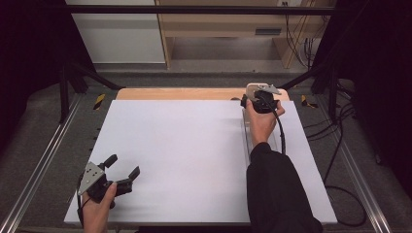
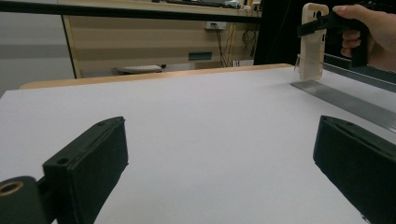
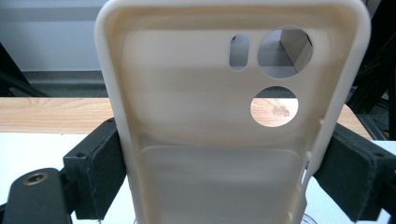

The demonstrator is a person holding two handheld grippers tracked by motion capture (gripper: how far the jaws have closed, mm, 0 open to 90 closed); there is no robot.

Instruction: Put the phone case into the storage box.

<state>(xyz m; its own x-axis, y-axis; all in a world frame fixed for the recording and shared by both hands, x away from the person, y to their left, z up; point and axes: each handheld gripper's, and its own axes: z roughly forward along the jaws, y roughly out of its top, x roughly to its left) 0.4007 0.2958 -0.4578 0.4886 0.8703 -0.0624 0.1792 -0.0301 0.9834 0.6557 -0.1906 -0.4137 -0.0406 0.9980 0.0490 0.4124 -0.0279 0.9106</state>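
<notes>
A cream phone case (image 3: 224, 116) stands upright at the far right of the white table (image 1: 184, 155), pinched across its width by the right gripper (image 1: 260, 99), whose two black jaws press on the case's long edges in the right gripper view. The case's hollow side, with its camera cut-outs near the top, faces that gripper's camera. From the left gripper view the phone case (image 2: 312, 42) is seen with its lower end at or just above the far end of a metal ruler (image 2: 345, 100) that lies along the table's right side; whether the two touch cannot be told.

The pick-up looks done: the case is firmly in the grip and carried on end. What is left, by the look of it, is to set it down or hand it over.

The left gripper (image 1: 124, 171) rests at the table's near left corner, well apart from the case, its jaws spread wide with nothing between them but bare tabletop.
</notes>
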